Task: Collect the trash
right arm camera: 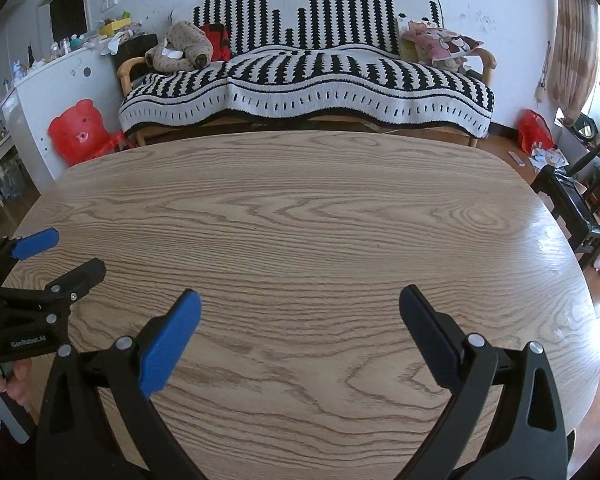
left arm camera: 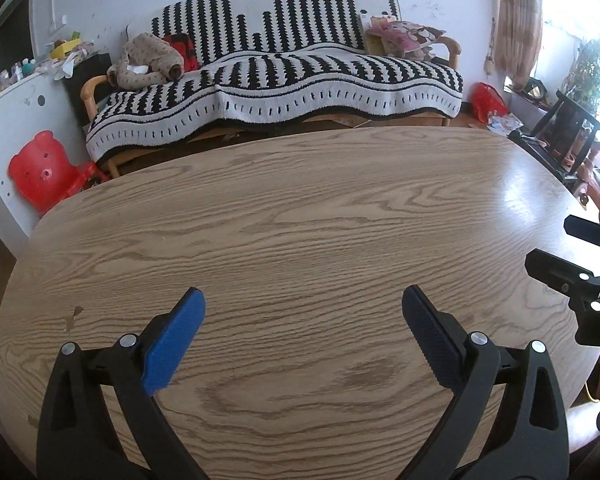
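My left gripper (left arm camera: 304, 300) is open and empty, held low over the near part of a wooden table (left arm camera: 300, 208). My right gripper (right arm camera: 300, 300) is also open and empty over the same table (right arm camera: 300, 208). Each gripper shows at the edge of the other's view: the right one at the right edge of the left wrist view (left arm camera: 572, 248), the left one at the left edge of the right wrist view (right arm camera: 60, 256). I see no trash on the table in either view.
Beyond the table stands a sofa with a black-and-white striped cover (left arm camera: 276, 80), clothes and cushions on it. A red child's chair (left arm camera: 44, 172) and a white cabinet (left arm camera: 8, 120) are at the left. A red bag (left arm camera: 488, 100), scattered papers (left arm camera: 504, 124) and dark chairs (left arm camera: 572, 140) are at the right.
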`<state>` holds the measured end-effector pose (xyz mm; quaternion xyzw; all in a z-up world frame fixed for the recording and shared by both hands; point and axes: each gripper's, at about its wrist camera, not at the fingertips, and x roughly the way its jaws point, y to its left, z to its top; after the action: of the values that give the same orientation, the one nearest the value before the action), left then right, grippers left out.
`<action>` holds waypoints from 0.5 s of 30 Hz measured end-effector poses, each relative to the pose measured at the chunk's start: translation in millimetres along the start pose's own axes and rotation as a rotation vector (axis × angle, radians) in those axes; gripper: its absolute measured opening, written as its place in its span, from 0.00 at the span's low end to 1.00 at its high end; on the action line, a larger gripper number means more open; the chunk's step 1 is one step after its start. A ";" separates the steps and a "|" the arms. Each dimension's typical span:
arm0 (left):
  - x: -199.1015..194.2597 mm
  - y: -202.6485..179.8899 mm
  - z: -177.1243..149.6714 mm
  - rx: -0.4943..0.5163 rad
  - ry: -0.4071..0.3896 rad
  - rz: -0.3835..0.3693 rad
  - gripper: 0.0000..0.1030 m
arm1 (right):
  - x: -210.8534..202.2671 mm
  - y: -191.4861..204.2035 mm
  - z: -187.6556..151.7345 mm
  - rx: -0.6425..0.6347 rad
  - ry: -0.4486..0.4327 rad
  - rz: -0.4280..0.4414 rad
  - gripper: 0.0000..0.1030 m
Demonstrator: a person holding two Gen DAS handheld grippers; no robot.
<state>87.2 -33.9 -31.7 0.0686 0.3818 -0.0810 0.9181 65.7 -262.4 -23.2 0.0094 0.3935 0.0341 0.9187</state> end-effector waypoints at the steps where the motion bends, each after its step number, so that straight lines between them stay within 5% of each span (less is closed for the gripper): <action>1: 0.0 0.2 0.0 -0.001 0.001 -0.001 0.93 | -0.8 -1.1 -0.3 0.001 -0.002 -0.001 0.93; 15: 2.1 1.1 -1.2 -0.003 0.005 0.000 0.93 | -5.7 -9.5 -2.4 0.013 -0.007 -0.001 0.93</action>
<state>88.0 -32.7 -34.0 0.0674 0.3844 -0.0803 0.9172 60.6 -272.3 -21.2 0.0152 0.3904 0.0310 0.9200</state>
